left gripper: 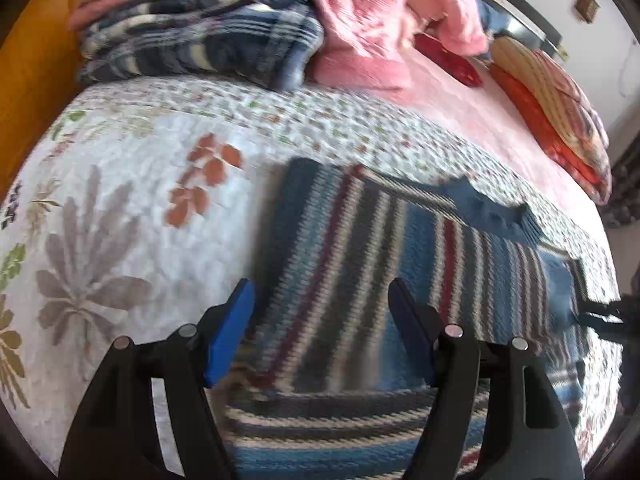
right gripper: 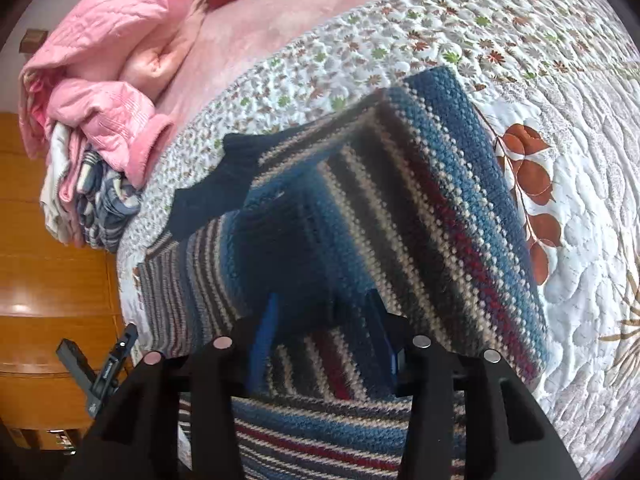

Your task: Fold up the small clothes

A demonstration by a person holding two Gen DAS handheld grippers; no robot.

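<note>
From the left wrist camera, the left gripper (left gripper: 322, 312) hovers low over a striped knitted sweater (left gripper: 384, 248) lying on the floral quilt (left gripper: 120, 184) that covers the bed. Its blue-padded fingers (left gripper: 234, 328) are spread wide with nothing between them; the sweater's near hem runs below and between them. The sweater reaches from the quilt's near edge toward the right, with its dark navy cuff (left gripper: 488, 208) lying across its far side. The picture is motion-blurred, so whether the pads touch the knit cannot be told. At the bed's far left corner sits a pile of folded blue plaid cloth (left gripper: 200, 40) with a pink quilted garment (left gripper: 372, 12) beside it. A red and cream cushion (left gripper: 556, 108) lies along the far right edge. At the right border a dark bit of the other tool (left gripper: 604, 316) shows.

From the right wrist camera, the right gripper (right gripper: 324, 332) has a fold of the same sweater (right gripper: 420, 200) lying between its blue pads (right gripper: 262, 340), which stand partly closed around a dark blue part of the knit. The lifted layer slopes up and away from the fingers, above a striped layer flat on the quilt (right gripper: 540, 60). The navy cuff (right gripper: 220, 184) points toward the bed's left edge, where the pink garment (right gripper: 108, 64) tops the plaid pile (right gripper: 108, 208). Beyond that edge is wooden furniture (right gripper: 48, 272).
</note>
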